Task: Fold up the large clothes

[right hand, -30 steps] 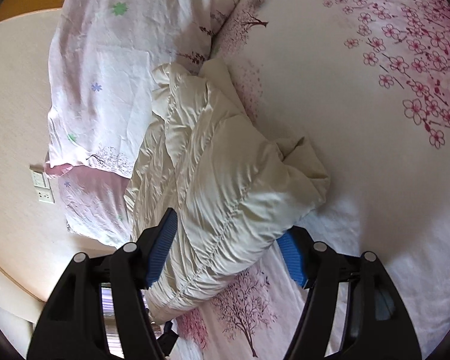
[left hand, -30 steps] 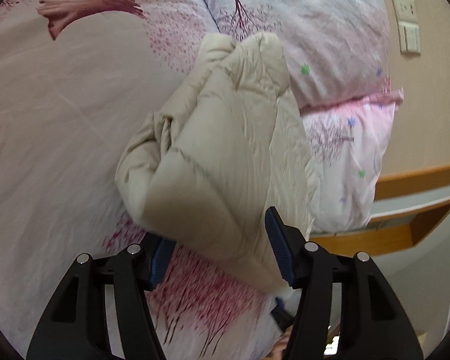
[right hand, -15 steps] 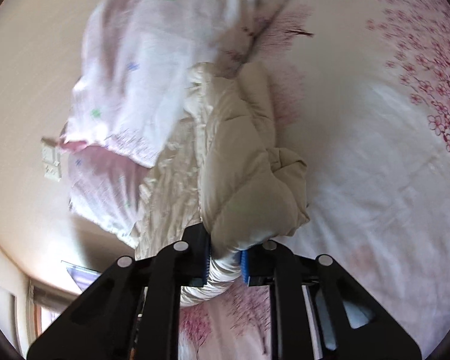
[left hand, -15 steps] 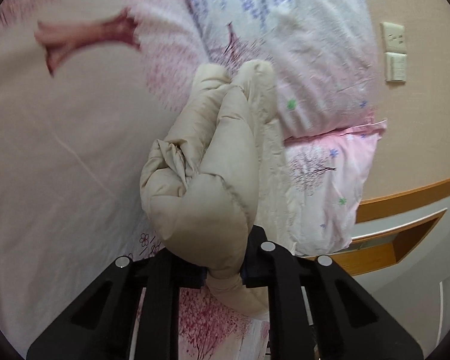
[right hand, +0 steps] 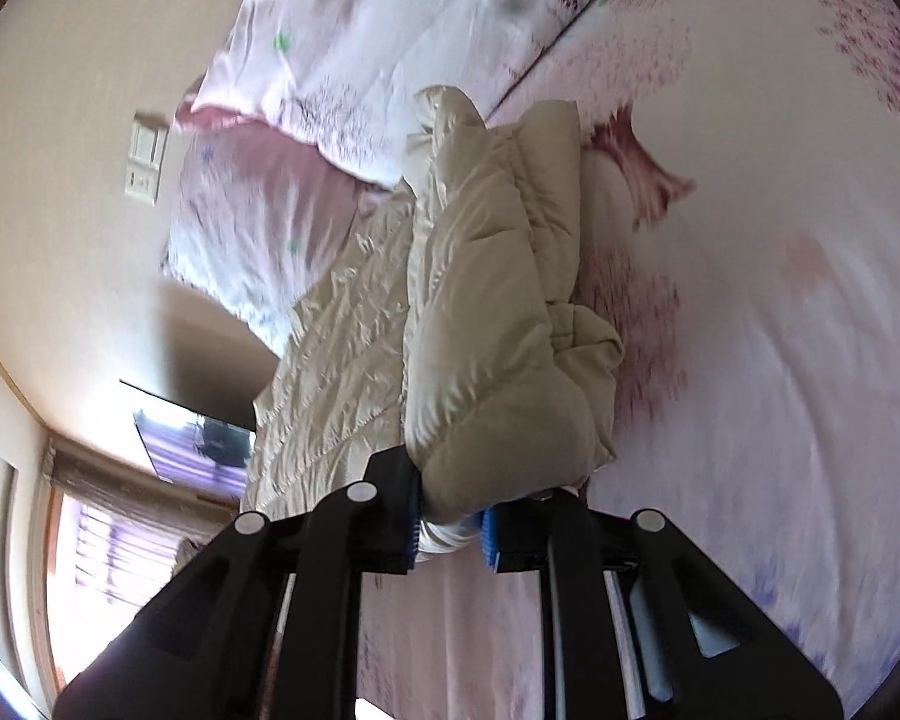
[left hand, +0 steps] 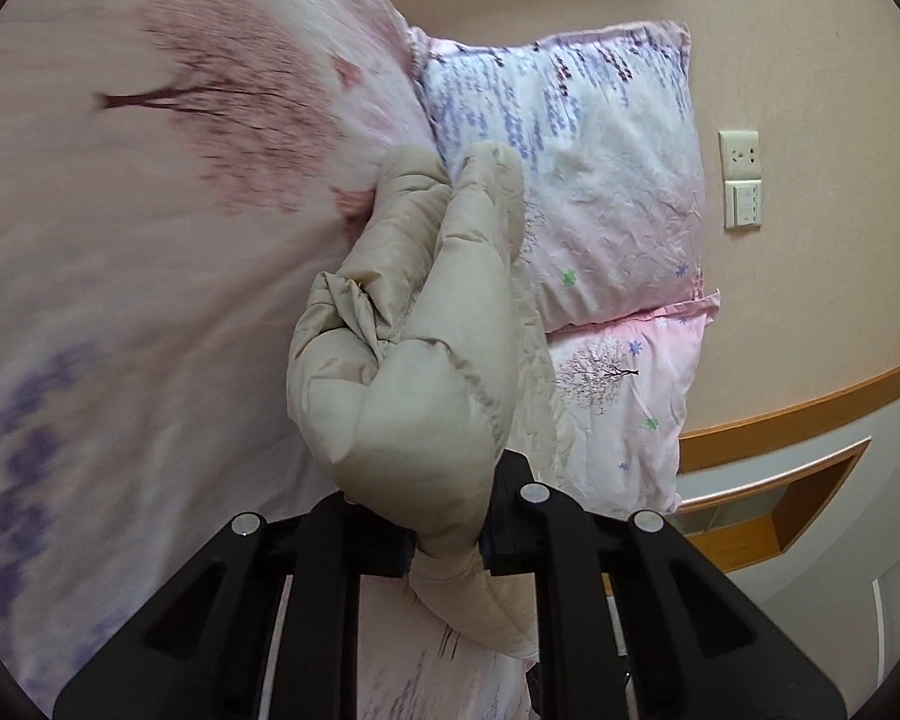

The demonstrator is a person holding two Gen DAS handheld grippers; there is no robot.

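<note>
A cream quilted puffer jacket [left hand: 414,372] lies bunched on a bed with a pink tree-print sheet [left hand: 120,276]. My left gripper [left hand: 447,546] is shut on a puffy fold of it at the bottom of the left wrist view. In the right wrist view the same jacket [right hand: 498,324] stretches away from me, its shiny lining spread to the left. There my right gripper [right hand: 448,534] is shut on another thick fold, the blue pads pressing into the fabric. Both pinched ends are lifted off the sheet.
Two floral pillows [left hand: 600,192] are stacked at the head of the bed against a beige wall with a socket and a switch [left hand: 741,180]. A wooden headboard ledge [left hand: 798,468] runs lower right. A window with blinds [right hand: 108,546] shows at the lower left of the right wrist view.
Both grippers stood open around the jacket and have shut on its folds. Both hands then swung sideways with the fabric, and the right wrist view has rolled so the pillows sit higher.
</note>
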